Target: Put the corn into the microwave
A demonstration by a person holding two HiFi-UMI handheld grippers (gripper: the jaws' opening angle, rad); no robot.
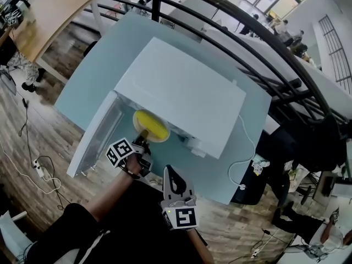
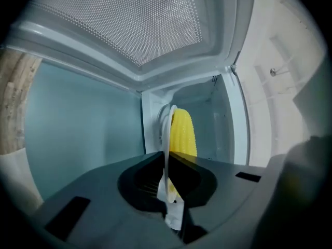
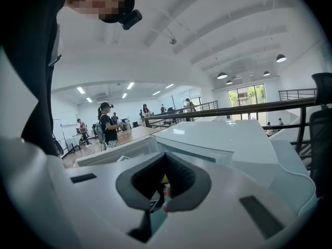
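The white microwave [image 1: 181,89] stands on a pale blue table [image 1: 93,70] with its door [image 1: 96,142] swung open to the left. My left gripper [image 1: 144,140] is at the oven's mouth, shut on the thin white rim of a plate [image 2: 166,139]. The yellow corn [image 1: 151,124] lies on this plate. In the left gripper view the corn [image 2: 182,134] shows edge-on with the plate, and the oven's cavity [image 2: 212,113] lies just beyond. My right gripper [image 1: 175,176] hangs back near the table's front edge, shut and holding nothing.
A white power cable [image 1: 248,147] loops off the microwave's right side over the table edge. Black railings [image 1: 236,43] run behind the table. A wooden table [image 1: 47,12] stands at the far left. Cables lie on the wood floor [image 1: 33,164]. People [image 3: 106,123] stand far off.
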